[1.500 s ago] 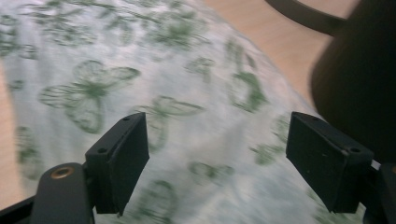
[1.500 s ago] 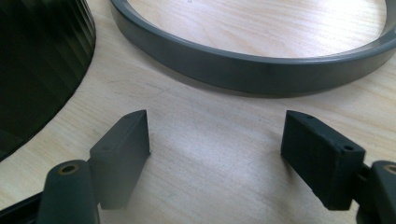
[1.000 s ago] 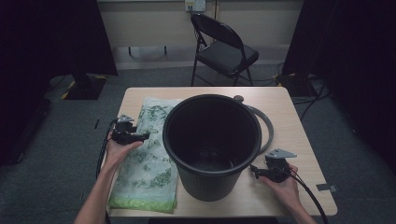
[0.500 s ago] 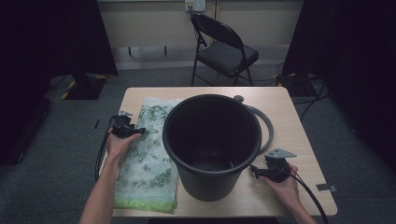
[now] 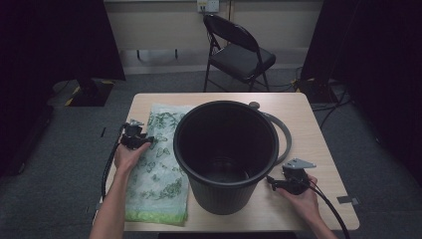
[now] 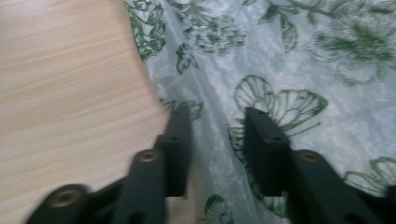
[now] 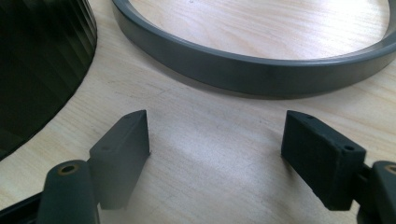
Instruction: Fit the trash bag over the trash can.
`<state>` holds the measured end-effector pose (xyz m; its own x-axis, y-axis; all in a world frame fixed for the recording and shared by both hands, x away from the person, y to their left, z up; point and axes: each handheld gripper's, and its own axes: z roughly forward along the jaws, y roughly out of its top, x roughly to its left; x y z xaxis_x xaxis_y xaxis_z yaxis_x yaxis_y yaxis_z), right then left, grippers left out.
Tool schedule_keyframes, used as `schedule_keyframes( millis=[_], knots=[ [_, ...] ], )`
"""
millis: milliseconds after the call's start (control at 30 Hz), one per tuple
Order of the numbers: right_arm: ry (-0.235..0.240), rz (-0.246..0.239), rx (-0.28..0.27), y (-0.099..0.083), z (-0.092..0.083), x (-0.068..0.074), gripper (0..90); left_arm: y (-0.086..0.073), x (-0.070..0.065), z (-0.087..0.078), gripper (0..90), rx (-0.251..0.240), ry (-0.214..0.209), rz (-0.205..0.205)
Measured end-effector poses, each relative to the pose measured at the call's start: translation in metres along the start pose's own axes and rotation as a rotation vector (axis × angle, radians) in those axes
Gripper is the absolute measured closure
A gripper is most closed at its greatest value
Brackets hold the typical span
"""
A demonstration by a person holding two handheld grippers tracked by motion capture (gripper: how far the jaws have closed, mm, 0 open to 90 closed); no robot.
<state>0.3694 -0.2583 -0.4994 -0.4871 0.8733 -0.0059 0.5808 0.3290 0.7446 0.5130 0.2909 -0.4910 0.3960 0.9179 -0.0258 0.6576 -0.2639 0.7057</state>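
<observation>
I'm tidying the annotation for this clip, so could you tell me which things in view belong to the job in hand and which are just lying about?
In the job:
- left gripper, jaws just closing over the printed plastic bag
- black bin
- grey ring
- right gripper, open on the table

Lying about:
- folding chair

black bucket [image 5: 226,154] blocking the table's [image 5: 323,144] middle, grey ring [image 5: 283,137] behind it, bare wood near right gripper [image 5: 283,183]

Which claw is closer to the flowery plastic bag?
Left. The left claw is right over the flowery plastic bag, its jaws just closing around a fold. The right claw sits across the black bucket, beside the grey ring.
</observation>
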Motion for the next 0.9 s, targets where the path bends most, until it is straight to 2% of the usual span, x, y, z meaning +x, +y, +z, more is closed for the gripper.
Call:
schedule_keyframes(
  millis=[33,67,100,133,167,233,267,333,467,567,700,767,867,900],
  knots=[
    [0.000,0.000,0.000,0.000,0.000,0.000,22.8,0.000,-0.001,0.000,68.1,-0.004,0.000,-0.008],
    [0.000,0.000,0.000,0.000,0.000,0.000,22.8,-0.001,-0.001,0.000,76.2,-0.009,-0.011,-0.013],
    [0.000,0.000,0.000,0.000,0.000,0.000,22.8,-0.002,-0.001,0.000,78.6,-0.020,-0.010,-0.019],
    [0.000,0.000,0.000,0.000,0.000,0.000,22.8,-0.003,-0.001,0.000,82.6,-0.025,-0.039,-0.033],
    [0.000,0.000,0.000,0.000,0.000,0.000,22.8,-0.004,-0.001,0.000,89.7,-0.032,-0.046,-0.048],
    [0.000,0.000,0.000,0.000,0.000,0.000,22.8,-0.005,-0.002,0.000,90.0,-0.038,-0.045,-0.062],
    [0.000,0.000,0.000,0.000,0.000,0.000,22.8,-0.005,-0.003,-0.001,90.0,-0.031,-0.053,-0.059],
    [0.000,0.000,0.000,0.000,0.000,0.000,22.8,-0.005,-0.007,-0.001,90.0,-0.028,-0.044,-0.051],
    [-0.002,0.003,0.001,0.000,0.000,0.000,22.6,-0.006,-0.008,-0.001,90.0,-0.028,-0.076,-0.068],
    [-0.005,0.003,0.015,0.002,0.000,0.000,22.7,-0.007,-0.005,-0.001,90.0,-0.035,-0.095,-0.101],
    [0.006,0.023,0.049,0.009,0.002,-0.001,24.9,-0.005,-0.005,-0.007,90.0,-0.051,-0.124,-0.097],
    [0.045,0.035,0.053,0.012,0.002,-0.003,29.1,-0.003,-0.007,-0.013,90.0,-0.078,-0.139,-0.095],
    [0.103,0.038,0.082,0.018,0.001,-0.003,31.2,0.002,-0.012,-0.023,90.0,-0.105,-0.160,-0.067],
    [0.110,0.032,0.083,0.020,0.001,-0.003,31.1,0.003,-0.014,-0.027,90.0,-0.114,-0.166,-0.055]
  ],
)
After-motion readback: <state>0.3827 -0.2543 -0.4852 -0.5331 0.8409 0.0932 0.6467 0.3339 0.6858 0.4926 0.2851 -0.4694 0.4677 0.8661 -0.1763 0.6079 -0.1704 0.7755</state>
